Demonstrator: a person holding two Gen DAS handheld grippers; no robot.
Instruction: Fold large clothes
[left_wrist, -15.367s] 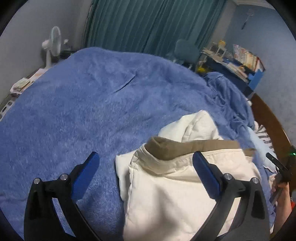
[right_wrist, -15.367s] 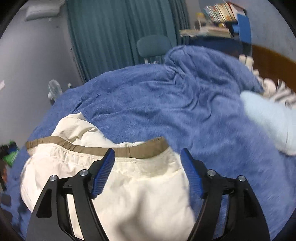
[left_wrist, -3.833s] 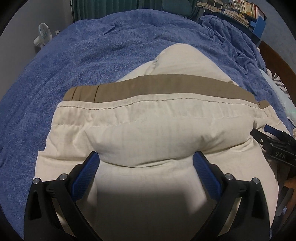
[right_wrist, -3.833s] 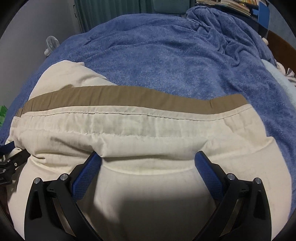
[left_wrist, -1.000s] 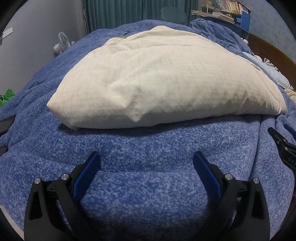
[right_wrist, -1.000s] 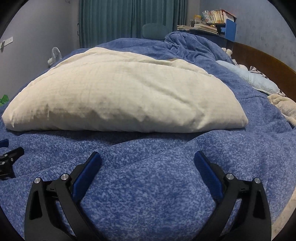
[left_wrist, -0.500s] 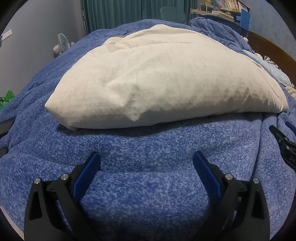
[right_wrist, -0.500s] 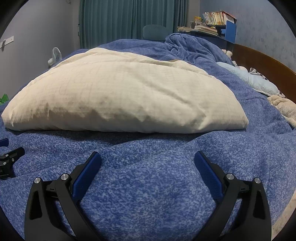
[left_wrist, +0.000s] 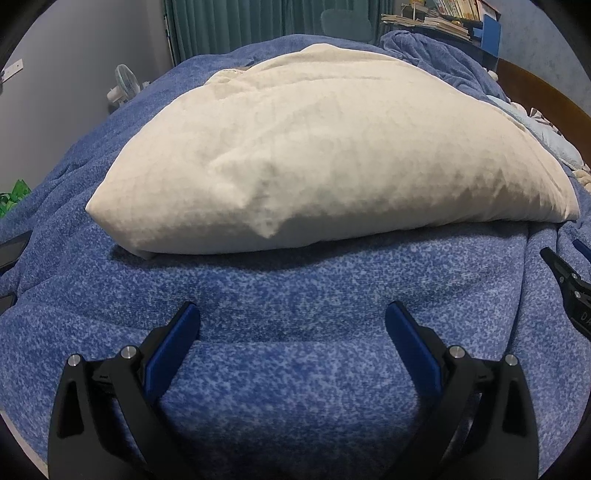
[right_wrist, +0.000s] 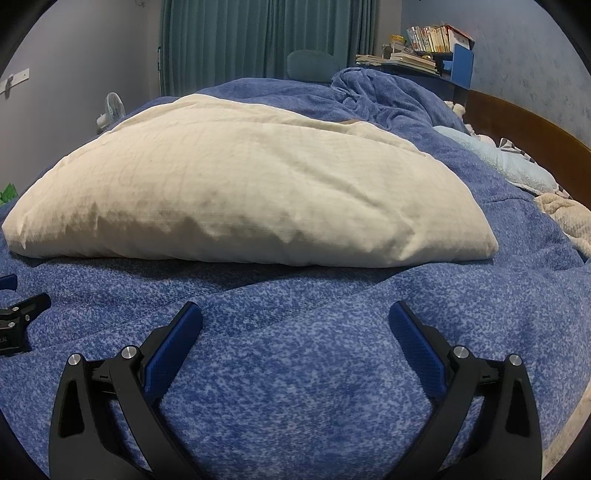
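A folded cream padded garment lies as a thick bundle on the blue fleece blanket of the bed; it also shows in the right wrist view, with a bit of its brown trim at the far side. My left gripper is open and empty, low over the blanket, short of the bundle's near edge. My right gripper is open and empty, likewise short of the bundle. Each gripper shows at the edge of the other's view: the right one and the left one.
A wooden headboard, a light blue pillow and a cream knit cloth lie at the right. A bunched blue blanket, a desk with books, a chair, curtains and a small fan are beyond the bed.
Both grippers have drawn back off the folded garment and sit low in front of it. In the last second the left view has crept slightly closer; the right hardly moved.
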